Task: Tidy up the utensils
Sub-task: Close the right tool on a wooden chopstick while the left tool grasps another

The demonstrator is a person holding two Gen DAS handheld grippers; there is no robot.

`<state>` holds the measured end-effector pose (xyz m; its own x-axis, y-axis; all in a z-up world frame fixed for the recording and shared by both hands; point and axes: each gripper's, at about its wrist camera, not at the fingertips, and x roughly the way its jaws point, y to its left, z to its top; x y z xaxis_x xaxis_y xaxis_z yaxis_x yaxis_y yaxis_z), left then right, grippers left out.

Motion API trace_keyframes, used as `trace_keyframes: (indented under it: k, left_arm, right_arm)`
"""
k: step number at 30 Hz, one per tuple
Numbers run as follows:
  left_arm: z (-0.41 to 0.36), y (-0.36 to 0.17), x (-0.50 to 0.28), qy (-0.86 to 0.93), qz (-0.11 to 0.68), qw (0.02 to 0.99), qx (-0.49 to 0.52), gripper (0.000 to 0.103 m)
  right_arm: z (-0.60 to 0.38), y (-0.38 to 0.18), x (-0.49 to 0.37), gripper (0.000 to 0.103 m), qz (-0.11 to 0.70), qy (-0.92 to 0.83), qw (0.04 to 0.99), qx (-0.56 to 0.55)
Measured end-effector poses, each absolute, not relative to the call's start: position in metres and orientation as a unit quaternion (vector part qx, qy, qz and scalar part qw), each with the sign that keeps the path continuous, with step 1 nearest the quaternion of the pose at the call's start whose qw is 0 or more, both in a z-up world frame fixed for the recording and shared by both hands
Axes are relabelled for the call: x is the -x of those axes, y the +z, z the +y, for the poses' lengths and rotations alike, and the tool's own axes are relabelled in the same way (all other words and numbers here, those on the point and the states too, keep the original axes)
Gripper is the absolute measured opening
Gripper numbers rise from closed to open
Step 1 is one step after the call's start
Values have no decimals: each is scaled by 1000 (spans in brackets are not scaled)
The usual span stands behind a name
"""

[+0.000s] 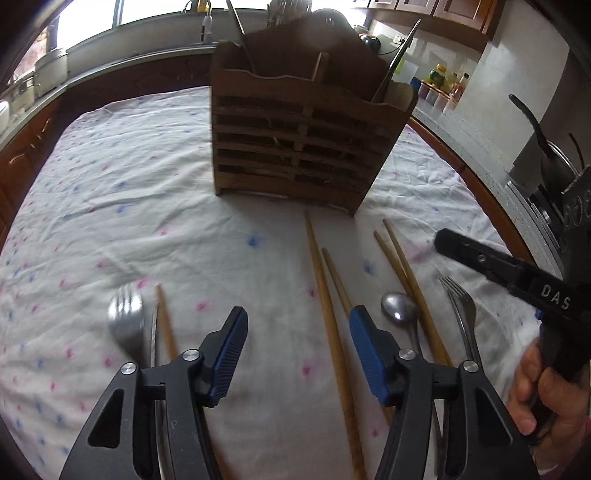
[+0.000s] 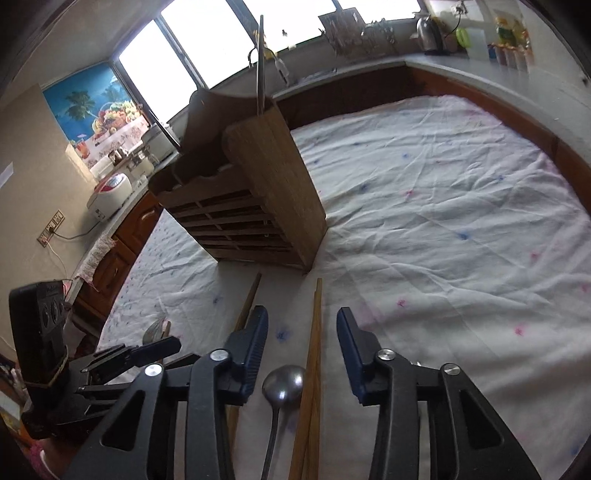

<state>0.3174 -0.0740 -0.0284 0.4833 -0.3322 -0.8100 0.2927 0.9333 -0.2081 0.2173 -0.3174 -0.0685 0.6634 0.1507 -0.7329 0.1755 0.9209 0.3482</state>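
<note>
A slatted wooden utensil holder [image 1: 295, 129] [image 2: 251, 206] stands on the cloth-covered table [image 1: 129, 192], with a long dark blade [image 1: 400, 61] sticking out of it. In front of it lie loose chopsticks [image 1: 325, 295], a spoon [image 1: 399, 310] and two forks [image 1: 125, 321] [image 1: 461, 306]. My left gripper [image 1: 299, 314] hovers open over the cloth, one chopstick running under the gap by its right finger. My right gripper [image 2: 303, 314] is open above a pair of chopsticks [image 2: 316, 332] and the spoon [image 2: 284, 384]; its pads touch neither. It also shows at the right, held by a hand [image 1: 443, 240].
Kitchen counters [image 2: 461, 70] wrap around the table's far and side edges, with a kettle [image 2: 428, 33], bottles and a rice cooker [image 2: 110, 192] on them. Another chopstick [image 1: 166, 325] lies beside the left fork. The cloth right of the holder [image 2: 443, 206] is bare.
</note>
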Motion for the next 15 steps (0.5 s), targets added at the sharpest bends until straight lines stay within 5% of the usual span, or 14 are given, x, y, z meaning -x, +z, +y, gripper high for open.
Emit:
trace_keyframes:
  k: [4,9,15]
  left_arm:
    - [-79,-37,-343,-180,482,857,24,51]
    - [-89,-47,-371,-180,490,853,17,48]
    - [-107,-59,-394,-178,495,850,-5,38]
  right_arm:
    - [-321,-83,-236,31,433,-4,879,-199]
    - [-327,-95,-246,7,447,0,871,-204]
    - [-338,-91,-235,6,429,-11,877,-215]
